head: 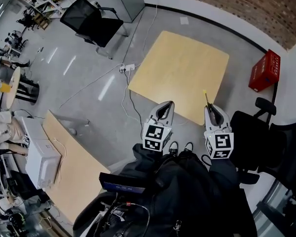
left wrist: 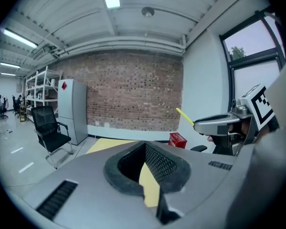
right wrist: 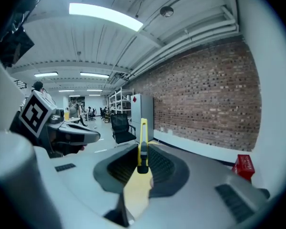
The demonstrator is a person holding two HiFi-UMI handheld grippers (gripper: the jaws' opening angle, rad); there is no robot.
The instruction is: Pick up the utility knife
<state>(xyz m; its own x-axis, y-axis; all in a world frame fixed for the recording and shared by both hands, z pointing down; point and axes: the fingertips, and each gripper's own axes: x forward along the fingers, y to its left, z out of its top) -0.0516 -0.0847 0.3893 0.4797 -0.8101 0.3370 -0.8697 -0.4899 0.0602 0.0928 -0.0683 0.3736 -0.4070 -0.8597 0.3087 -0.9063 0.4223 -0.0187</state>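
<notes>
1. Right gripper view: the right gripper (right wrist: 142, 171) is clamped on the yellow utility knife (right wrist: 143, 144). The jaws pinch its dark lower end, and the rest stands up past them in the middle of the frame.
2. In the head view the knife (head: 206, 97) shows as a thin yellow sliver above the right gripper (head: 210, 113), right of centre. It is in the air and touches nothing else. It hangs just off the near edge of the bare wooden table (head: 182, 68), above the grey floor (head: 103, 78).
3. The left gripper (head: 164, 110) sits left of centre. In its own view the jaws are drawn together with nothing between them; only the table top shows through the slit.
4. The pick-up looks done, so what is left is keeping hold.
5. The grip is the weak point. The jaws hold one end of a slim, smooth handle, and a quick swing or tilt could make the knife pivot between the pads or slide out.
6. A drop from here would likely miss the table and hit the floor near the person's shoes (head: 180, 146).
7. Whether the blade is out cannot be told, so the free end should stay clear of the left gripper and the body.
</notes>
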